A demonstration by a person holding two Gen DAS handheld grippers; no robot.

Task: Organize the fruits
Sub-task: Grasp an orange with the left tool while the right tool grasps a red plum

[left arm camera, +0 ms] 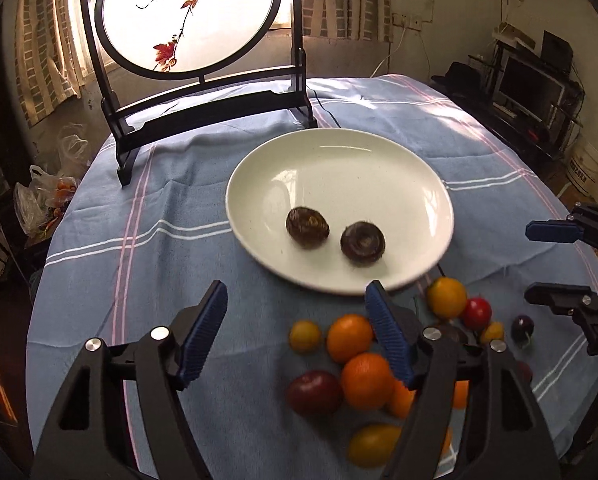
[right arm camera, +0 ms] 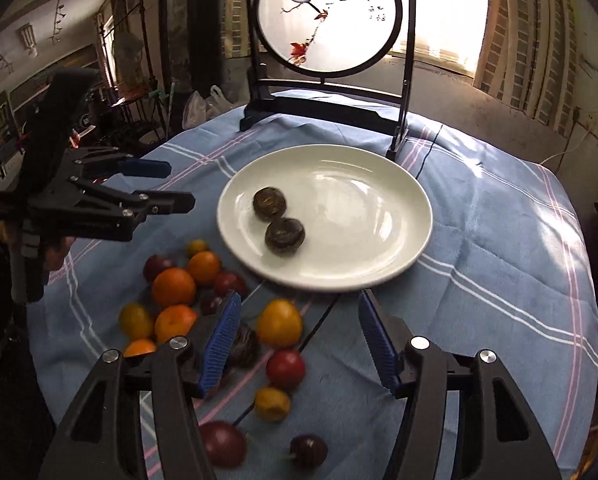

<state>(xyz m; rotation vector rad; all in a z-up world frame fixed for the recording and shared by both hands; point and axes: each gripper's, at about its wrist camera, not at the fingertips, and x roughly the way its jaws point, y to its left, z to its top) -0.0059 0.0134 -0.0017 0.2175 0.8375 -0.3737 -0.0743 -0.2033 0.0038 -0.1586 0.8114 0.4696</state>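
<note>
A white plate (left arm camera: pixel 379 152) holds two dark brown round fruits (left arm camera: pixel 308 227) (left arm camera: pixel 362 243); the plate also shows in the right wrist view (right arm camera: pixel 371 184). Loose fruit lies on the cloth in front of the plate: oranges (left arm camera: pixel 349 338), yellow ones (left arm camera: pixel 446 297), red ones (left arm camera: pixel 476 313) and dark ones (left arm camera: pixel 522 327). My left gripper (left arm camera: pixel 297 298) is open and empty, above the pile's near side. My right gripper (right arm camera: pixel 299 310) is open and empty, above the pile, with a yellow fruit (right arm camera: pixel 279 323) between its fingers' line of sight. A dark brown fruit (right arm camera: pixel 245 347) lies by its left finger.
A round painted screen on a black stand (left arm camera: pixel 203 104) stands at the back of the table. A blue striped cloth (left arm camera: pixel 139 248) covers the round table. A thin black cable (right arm camera: pixel 319 324) runs across the cloth. Bags and furniture stand beyond the table edges.
</note>
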